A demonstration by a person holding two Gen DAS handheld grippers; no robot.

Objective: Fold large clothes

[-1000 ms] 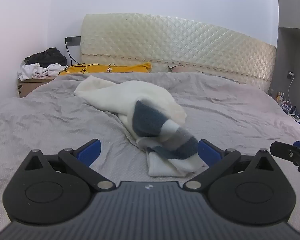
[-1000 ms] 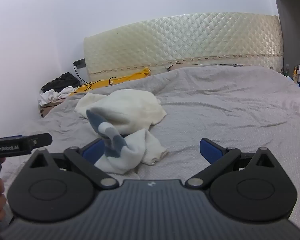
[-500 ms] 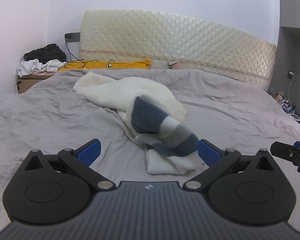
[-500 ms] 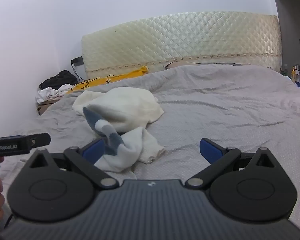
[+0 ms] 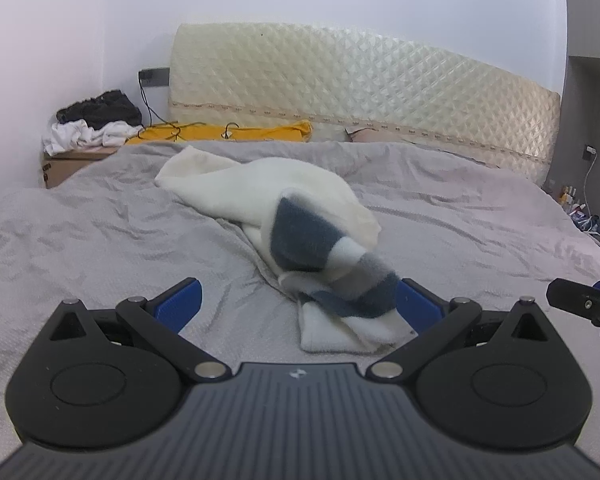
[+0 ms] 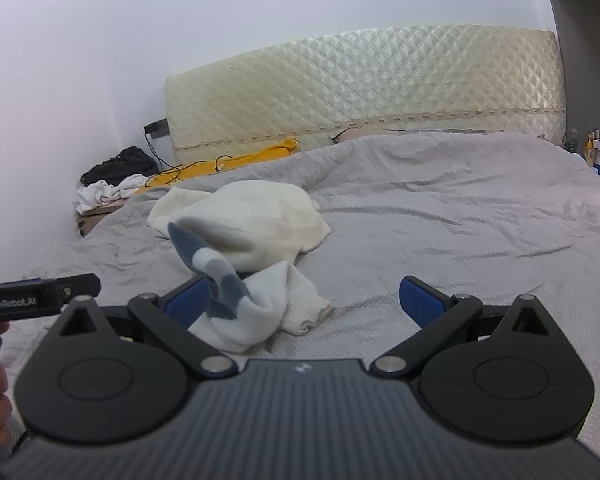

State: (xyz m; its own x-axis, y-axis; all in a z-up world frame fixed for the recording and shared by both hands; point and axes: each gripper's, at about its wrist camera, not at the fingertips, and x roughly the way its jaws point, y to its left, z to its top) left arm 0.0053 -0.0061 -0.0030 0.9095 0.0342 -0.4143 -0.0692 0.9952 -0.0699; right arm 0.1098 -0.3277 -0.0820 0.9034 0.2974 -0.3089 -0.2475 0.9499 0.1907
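A cream sweater [image 5: 284, 196] with a blue, grey and white striped sleeve lies crumpled on the grey bedspread [image 5: 100, 236]. My left gripper [image 5: 296, 300] is open, low over the bed, and the striped sleeve end [image 5: 352, 292] lies between its blue fingers, nearer the right one. In the right wrist view the same sweater [image 6: 256, 224] lies ahead and to the left. My right gripper [image 6: 304, 300] is open, with the sleeve [image 6: 224, 280] by its left finger. Neither gripper holds cloth.
A quilted cream headboard [image 5: 360, 92] backs the bed. A yellow cloth with cables [image 5: 224, 133] lies at its foot. A box with black and white clothes [image 5: 92, 124] stands at the far left. Small items and a cable [image 5: 584, 216] sit at the right bedside.
Both views have shifted slightly: the sweater sits a little higher and farther in the frames. Both grippers stay open and the sweater has not moved on the bed.
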